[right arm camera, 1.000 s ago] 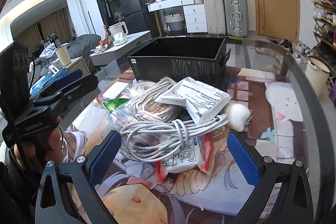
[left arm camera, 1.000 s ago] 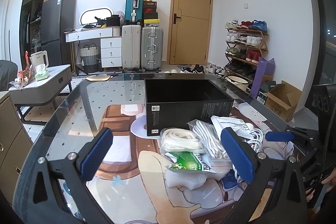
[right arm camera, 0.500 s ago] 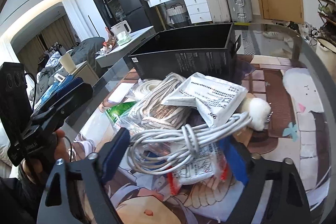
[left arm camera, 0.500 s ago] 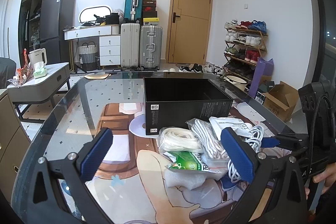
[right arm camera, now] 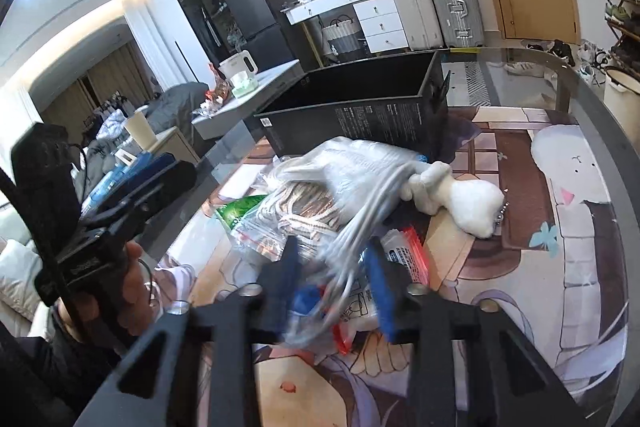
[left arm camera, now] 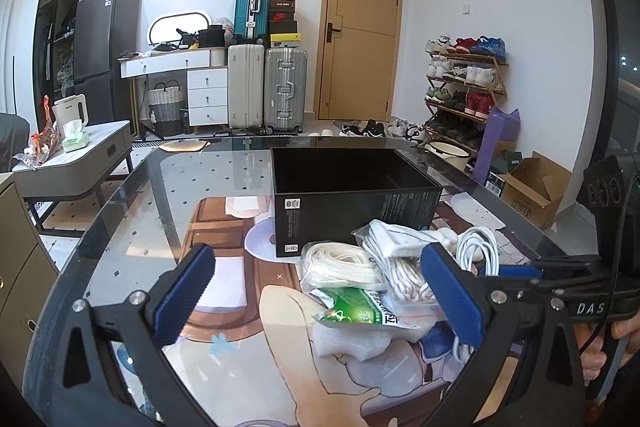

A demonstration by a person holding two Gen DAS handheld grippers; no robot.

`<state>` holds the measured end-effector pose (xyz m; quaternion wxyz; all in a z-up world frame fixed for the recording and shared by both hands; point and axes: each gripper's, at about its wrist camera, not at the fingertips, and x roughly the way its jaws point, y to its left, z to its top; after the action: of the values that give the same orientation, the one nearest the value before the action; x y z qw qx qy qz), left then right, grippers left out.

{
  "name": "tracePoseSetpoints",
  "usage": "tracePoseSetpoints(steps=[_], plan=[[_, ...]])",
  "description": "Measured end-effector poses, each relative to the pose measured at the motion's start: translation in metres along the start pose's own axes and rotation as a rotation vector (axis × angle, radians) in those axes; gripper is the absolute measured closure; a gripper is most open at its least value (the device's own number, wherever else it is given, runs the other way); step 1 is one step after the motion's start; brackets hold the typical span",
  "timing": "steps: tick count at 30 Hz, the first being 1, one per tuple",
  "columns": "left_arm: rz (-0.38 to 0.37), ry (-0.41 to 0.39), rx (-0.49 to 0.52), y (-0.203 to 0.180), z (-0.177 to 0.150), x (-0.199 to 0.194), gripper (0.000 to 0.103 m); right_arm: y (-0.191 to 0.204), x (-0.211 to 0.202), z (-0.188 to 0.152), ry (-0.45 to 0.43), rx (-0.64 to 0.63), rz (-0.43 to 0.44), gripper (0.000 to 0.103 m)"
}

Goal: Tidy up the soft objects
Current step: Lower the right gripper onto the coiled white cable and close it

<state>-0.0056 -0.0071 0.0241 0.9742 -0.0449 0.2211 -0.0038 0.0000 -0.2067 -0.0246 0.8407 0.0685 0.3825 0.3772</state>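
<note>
A pile of soft things lies on the glass table in front of an open black box [left arm camera: 352, 187], which also shows in the right wrist view [right arm camera: 360, 107]. The pile holds a coiled white cable [right arm camera: 360, 211], bagged rope [left arm camera: 344, 267], a green packet [left arm camera: 356, 311] and a white plush toy [right arm camera: 468, 199]. My right gripper [right arm camera: 332, 279] has closed around the white cable; the view is blurred. My left gripper [left arm camera: 316, 291] is open and empty, hovering just left of the pile.
The table [left arm camera: 132, 227] has a cartoon mat under the glass. Suitcases [left arm camera: 264, 87], a door and a shoe rack [left arm camera: 464, 87] stand at the back. A side table with a kettle [left arm camera: 72, 115] stands to the left.
My right gripper moved in over the pile and its jaws closed from wide open onto the white cable. The left gripper stayed open and shifted slightly.
</note>
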Motion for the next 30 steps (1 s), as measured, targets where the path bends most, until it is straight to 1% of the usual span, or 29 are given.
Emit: tracePoseSetpoints(steps=[2, 4, 6, 14, 18, 21, 24, 28, 30], plan=[[0.000, 0.000, 0.002, 0.000, 0.000, 0.000, 0.000, 0.001, -0.004, 0.000, -0.012, -0.007, -0.014, 0.075], [0.002, 0.001, 0.009, -0.001, 0.000, 0.000, 0.000, 0.000, -0.005, -0.001, -0.013, -0.006, -0.012, 0.076], [0.003, 0.002, 0.013, -0.001, 0.000, -0.001, 0.000, 0.001, -0.005, -0.002, -0.011, -0.011, -0.002, 0.079], [-0.001, 0.006, 0.003, 0.001, -0.001, -0.001, 0.000, 0.001, -0.013, -0.001, -0.038, -0.006, 0.009, 0.081], [-0.004, 0.011, 0.003, 0.003, -0.001, -0.001, 0.000, -0.003, -0.021, -0.002, -0.067, 0.007, 0.029, 0.081], [-0.004, 0.012, 0.004, 0.002, -0.001, -0.001, 0.000, -0.004, -0.021, -0.001, -0.061, 0.002, 0.003, 0.081], [-0.004, 0.012, 0.005, 0.002, -0.001, 0.000, 0.000, -0.003, -0.016, -0.002, -0.035, -0.008, -0.021, 0.081], [-0.006, 0.013, 0.005, 0.003, -0.001, 0.000, 0.000, 0.000, -0.011, -0.004, -0.008, -0.023, -0.050, 0.076], [-0.004, 0.014, 0.005, 0.002, -0.001, 0.000, 0.000, -0.001, -0.010, -0.005, -0.001, -0.020, -0.076, 0.061]])
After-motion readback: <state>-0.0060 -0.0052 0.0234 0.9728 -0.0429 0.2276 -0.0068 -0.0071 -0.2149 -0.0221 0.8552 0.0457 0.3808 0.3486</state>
